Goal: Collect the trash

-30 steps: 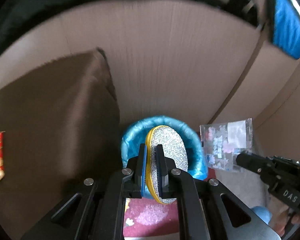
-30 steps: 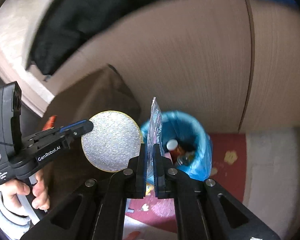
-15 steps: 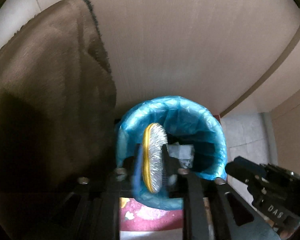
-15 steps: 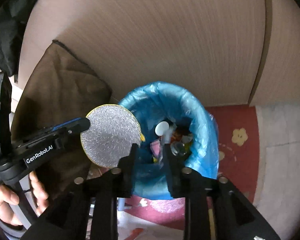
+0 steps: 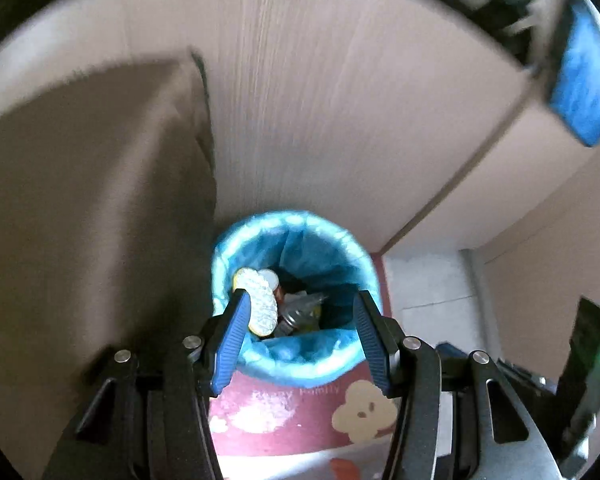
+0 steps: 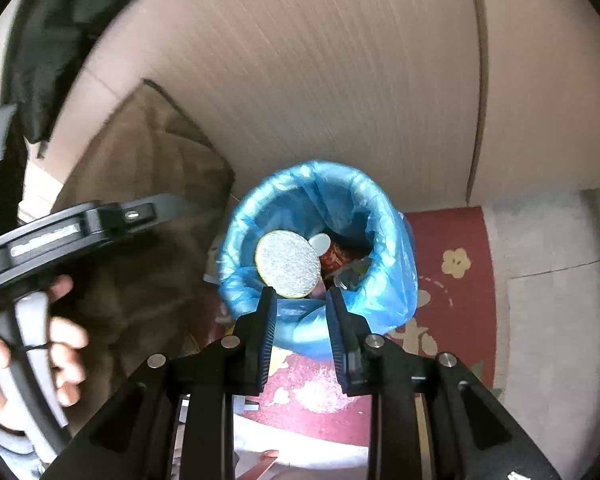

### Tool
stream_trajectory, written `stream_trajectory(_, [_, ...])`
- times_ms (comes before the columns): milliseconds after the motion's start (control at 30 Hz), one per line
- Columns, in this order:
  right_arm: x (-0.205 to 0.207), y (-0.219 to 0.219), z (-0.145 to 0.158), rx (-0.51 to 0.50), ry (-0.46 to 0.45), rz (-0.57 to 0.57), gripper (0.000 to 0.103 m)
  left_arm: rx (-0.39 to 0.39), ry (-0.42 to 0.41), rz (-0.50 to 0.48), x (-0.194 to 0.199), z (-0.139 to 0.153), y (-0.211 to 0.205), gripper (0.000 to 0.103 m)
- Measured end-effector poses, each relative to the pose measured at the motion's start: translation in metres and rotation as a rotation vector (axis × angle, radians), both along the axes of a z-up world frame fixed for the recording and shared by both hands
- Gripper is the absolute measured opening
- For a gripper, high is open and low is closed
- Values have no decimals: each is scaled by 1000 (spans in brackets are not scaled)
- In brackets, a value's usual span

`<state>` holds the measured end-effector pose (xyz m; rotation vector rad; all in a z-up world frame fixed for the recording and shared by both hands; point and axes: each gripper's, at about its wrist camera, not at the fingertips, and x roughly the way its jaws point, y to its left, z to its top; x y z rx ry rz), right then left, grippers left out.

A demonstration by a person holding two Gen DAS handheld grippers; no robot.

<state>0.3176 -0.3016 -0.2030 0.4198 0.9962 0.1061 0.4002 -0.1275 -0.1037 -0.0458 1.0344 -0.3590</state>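
Note:
A bin lined with a blue plastic bag (image 5: 300, 356) (image 6: 396, 240) stands on the floor against a beige wall. A round silver disc with a yellow rim (image 5: 262, 304) (image 6: 288, 264) lies inside it on top of a white-capped bottle (image 6: 320, 243) and other rubbish. My left gripper (image 5: 300, 300) is open and empty, just above the bin's near rim. My right gripper (image 6: 302, 296) is open and empty, also above the near rim. The left gripper's body shows in the right wrist view (image 6: 80, 224), held by a hand.
A brown cushioned seat (image 5: 92, 208) (image 6: 148, 208) stands close to the left of the bin. A red mat with flower prints (image 5: 300, 412) (image 6: 452, 264) lies under the bin, and grey floor tiles (image 6: 548, 280) lie to the right. A black garment (image 6: 48, 32) hangs at upper left.
My left gripper opened and the silver disc dropped into the bin. My right gripper, which let go of the clear wrapper earlier, stays open. Both views have pulled back from the bin.

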Motion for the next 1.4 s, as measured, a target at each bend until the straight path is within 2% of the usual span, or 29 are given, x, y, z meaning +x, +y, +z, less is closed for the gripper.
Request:
stream_trajectory(133, [-41, 18, 43, -47, -97, -11, 26, 42, -158, -14, -65, 51, 30, 54])
stream_trajectory(367, [-127, 82, 117, -201, -266, 30, 30, 111, -369, 48, -179, 107, 93, 54])
stream_trajectory(533, [-187, 132, 143, -248, -337, 66, 32, 85, -403, 44, -247, 121, 133, 54])
stream_trajectory(667, [-233, 162, 156, -301, -378, 75, 33, 95, -404, 46, -288, 123, 143, 54])
stream_trajectory(733, [-258, 173, 160, -335, -407, 56, 33, 117, -438, 63, -306, 125, 147, 54])
stream_trajectory(867, [-293, 190, 169, -440, -466, 25, 33, 128, -506, 146, -338, 134, 156, 54])
stream_trajectory(1033, [-327, 200, 188, -466, -563, 8, 35, 47, -552, 204, -365, 142, 174, 54])
stream_trajectory(1167, [-347, 204, 193, -479, -631, -24, 36, 64, -546, 223, -369, 138, 181, 54])
stream_trajectory(1267, [-348, 203, 195, -478, -640, -41, 37, 72, -536, 230, -368, 135, 184, 54])
stream_trajectory(1400, [-341, 203, 190, -450, -600, -40, 37, 84, -528, 228, -365, 133, 184, 54])
